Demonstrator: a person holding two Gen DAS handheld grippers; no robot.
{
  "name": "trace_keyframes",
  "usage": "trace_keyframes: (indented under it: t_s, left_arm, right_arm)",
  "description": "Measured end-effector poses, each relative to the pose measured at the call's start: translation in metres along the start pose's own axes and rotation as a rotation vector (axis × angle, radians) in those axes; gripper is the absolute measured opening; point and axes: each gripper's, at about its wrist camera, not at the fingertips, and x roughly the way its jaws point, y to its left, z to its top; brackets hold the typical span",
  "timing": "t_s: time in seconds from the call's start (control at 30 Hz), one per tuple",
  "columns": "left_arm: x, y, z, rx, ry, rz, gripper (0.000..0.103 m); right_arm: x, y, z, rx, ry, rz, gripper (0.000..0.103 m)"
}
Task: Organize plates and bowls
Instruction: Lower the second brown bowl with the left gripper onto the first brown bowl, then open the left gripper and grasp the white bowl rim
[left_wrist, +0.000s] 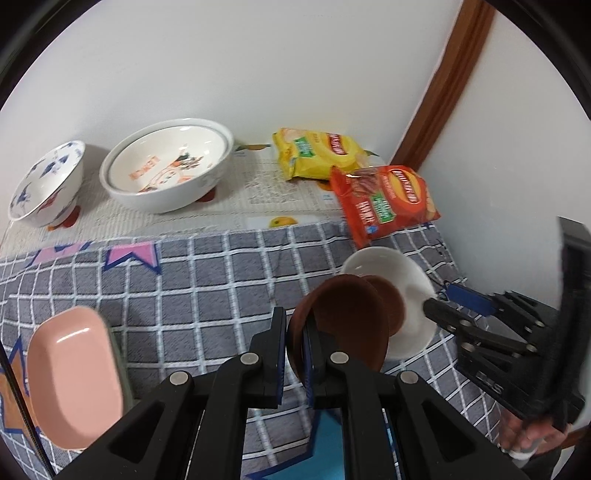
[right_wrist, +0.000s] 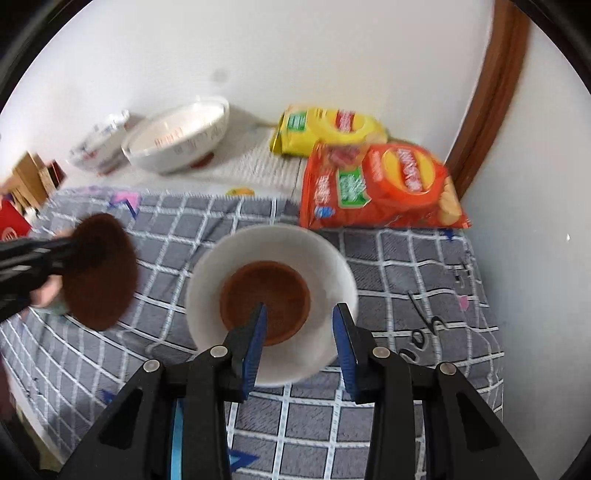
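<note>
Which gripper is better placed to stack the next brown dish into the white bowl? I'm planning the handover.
Left. The left gripper is already shut on a brown dish, held just beside the white bowl. The right gripper is open and empty above the brown dish in the bowl.

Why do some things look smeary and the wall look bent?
In the right wrist view the brown dish held by the left claw and the far bowls are smeared by motion; in the left wrist view the pink dish is soft. Both round lenses bend the brown door frame.
</note>
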Motion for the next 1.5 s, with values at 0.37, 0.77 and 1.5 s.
trace_keyframes:
  t_s: [0.37, 0.77, 1.5]
  left_arm:
    - [0.041, -0.049, 0.016, 0.063, 0.051, -0.041, 0.008]
    - [0.080, -0.062, 0.021, 0.073, 0.113, -0.035, 0.008]
    - [0.099, -0.061, 0.017, 0.058, 0.144, -0.022, 0.008]
  right_arm:
    - [-0.050, -0.052, -0.026, 0.151, -0.109, -0.011, 0.037]
    - [-0.051, -0.067, -0.052, 0.170, -0.115, -0.122, 0.037]
    - [-0.056, -0.074, -0.064, 0.247, -0.122, -0.100, 0.037]
